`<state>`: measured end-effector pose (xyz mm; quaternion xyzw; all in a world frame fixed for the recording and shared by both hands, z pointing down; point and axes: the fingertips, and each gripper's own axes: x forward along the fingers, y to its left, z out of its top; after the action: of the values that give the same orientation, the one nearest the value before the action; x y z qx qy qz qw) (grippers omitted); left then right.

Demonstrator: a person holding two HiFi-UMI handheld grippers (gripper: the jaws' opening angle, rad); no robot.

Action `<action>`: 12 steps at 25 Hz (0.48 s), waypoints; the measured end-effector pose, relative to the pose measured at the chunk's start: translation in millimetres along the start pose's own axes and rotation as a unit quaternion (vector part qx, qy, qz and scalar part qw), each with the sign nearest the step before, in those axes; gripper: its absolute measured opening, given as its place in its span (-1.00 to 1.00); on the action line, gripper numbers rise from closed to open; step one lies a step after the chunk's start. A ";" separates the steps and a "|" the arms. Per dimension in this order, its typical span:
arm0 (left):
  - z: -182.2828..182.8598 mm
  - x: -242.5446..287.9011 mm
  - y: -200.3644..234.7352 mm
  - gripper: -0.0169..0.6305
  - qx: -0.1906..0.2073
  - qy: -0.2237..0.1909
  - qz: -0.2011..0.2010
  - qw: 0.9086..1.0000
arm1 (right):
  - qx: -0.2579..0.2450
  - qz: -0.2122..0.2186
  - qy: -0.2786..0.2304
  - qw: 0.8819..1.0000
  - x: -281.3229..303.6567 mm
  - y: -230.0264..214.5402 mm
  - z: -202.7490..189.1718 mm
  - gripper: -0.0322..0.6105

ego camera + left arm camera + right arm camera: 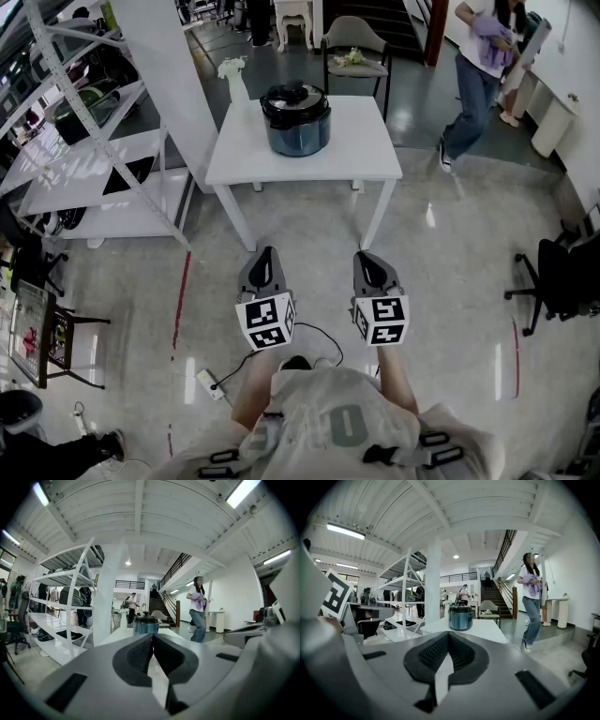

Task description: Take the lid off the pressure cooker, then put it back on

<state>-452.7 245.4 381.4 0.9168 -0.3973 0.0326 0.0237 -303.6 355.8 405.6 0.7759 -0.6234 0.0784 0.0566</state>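
DESK: The jaws first; what do they hold?

FIELD: Nothing; the left gripper [152, 638] has its jaws pressed together, pads meeting with no gap; the right gripper [448, 638] likewise, closed and empty; both are held side by side ahead of the person, aimed at the bench [370, 155].

DESK: And the cooker?

FIELD: The cooker [296, 122] stands on the bench toward its far side, lid [294, 96] on; it is well apart from both grippers, with bare floor between.

DESK: What could go wrong from here?

FIELD: Several things, by my reading; jaws that arrive closed would knock the lid's handle rather than take it, so they must part before contact; the lid looks like a locking kind, and a straight pull without a twist could lift or drag the whole pot; the bench top looks smooth, so a twist with nothing steadying the body may spin it or slide it toward an edge.

DESK: Anything on the way in?

FIELD: A cable [323, 339] loops on the floor just by the person's feet, a trip risk on the first step; a passer-by [476, 66] walks beyond the bench's right corner and could cross the reach; a rack [94, 141] crowds the left.
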 end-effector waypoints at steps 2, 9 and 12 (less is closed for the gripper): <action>-1.9 -1.9 -2.0 -0.89 0.000 0.003 -0.002 1.000 | 0.002 -0.003 0.004 1.000 -2.2 -2.1 -2.3 -0.87; -6.2 -4.6 -3.2 -0.89 -0.005 0.006 -0.001 1.000 | -0.002 0.000 0.008 1.000 -6.9 -2.6 -7.9 -0.88; -4.3 -2.4 -7.4 -0.89 -0.004 0.005 -0.003 1.000 | 0.005 0.000 0.003 1.000 -8.1 -8.0 -5.7 -0.88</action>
<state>-449.0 252.5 385.4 0.9179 -0.3941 0.0356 0.0295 -297.8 366.4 409.7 0.7757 -0.6232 0.0833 0.0547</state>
